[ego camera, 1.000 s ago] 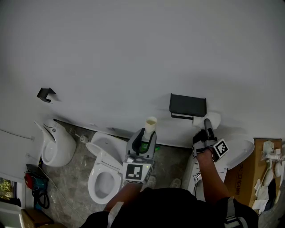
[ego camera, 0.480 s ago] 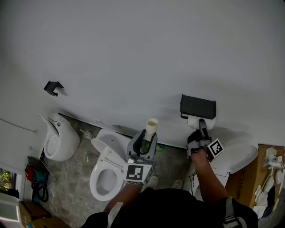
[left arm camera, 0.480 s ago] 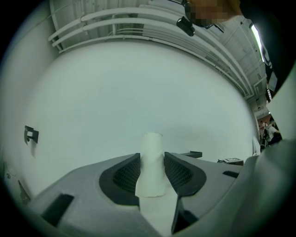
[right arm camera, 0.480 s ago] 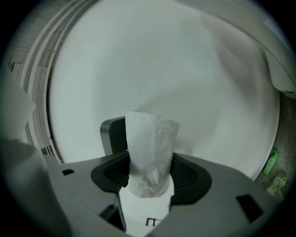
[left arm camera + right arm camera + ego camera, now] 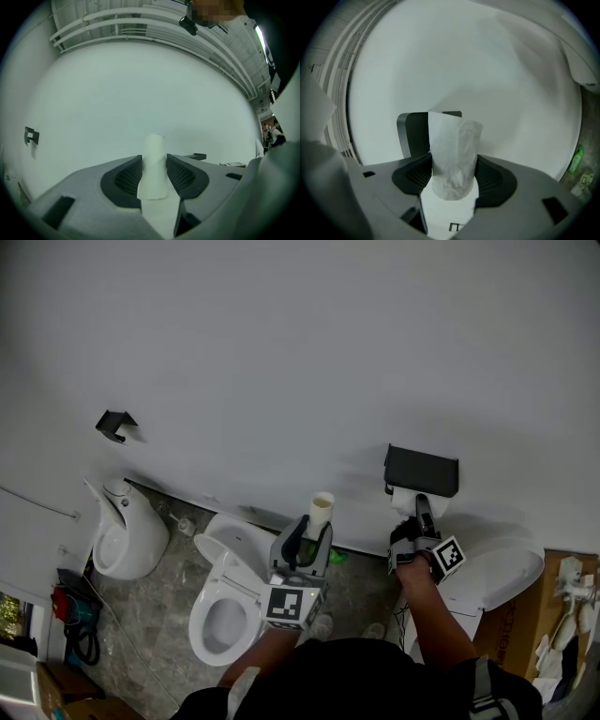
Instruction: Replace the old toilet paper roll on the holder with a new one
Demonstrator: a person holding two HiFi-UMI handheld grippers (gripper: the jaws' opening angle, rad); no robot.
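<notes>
Forearms reach forward from the dark-clothed person at the bottom of the head view, each hand carrying a grey two-jaw tool with a marker cube. The left gripper (image 5: 153, 166) is clamped on a pale, bare cardboard tube (image 5: 321, 506); the tube stands upright between the ribbed pads and rises clear above the jaw tips. It hangs over a white toilet (image 5: 242, 592) with its seat down, on a grey marbled floor (image 5: 150, 606). The right gripper (image 5: 454, 171) points level towards the wall; its jaws are pressed on both sides of a full white toilet paper roll (image 5: 454, 154), whose crinkled outer sheet bulges above the pads. In the head view this roll sits just below the black box-shaped holder (image 5: 422, 470), touching or nearly touching it; whether it is on the holder's bar I cannot tell. To the right of that arm lies a white oval washbasin (image 5: 497, 573), and beside it a brown cardboard box (image 5: 525, 615). Farther left, a white floor-standing fixture (image 5: 127, 540) stands against the plain white wall (image 5: 281, 352); above it a small black hook (image 5: 114, 424) is fixed to that wall, well apart from the holder.
</notes>
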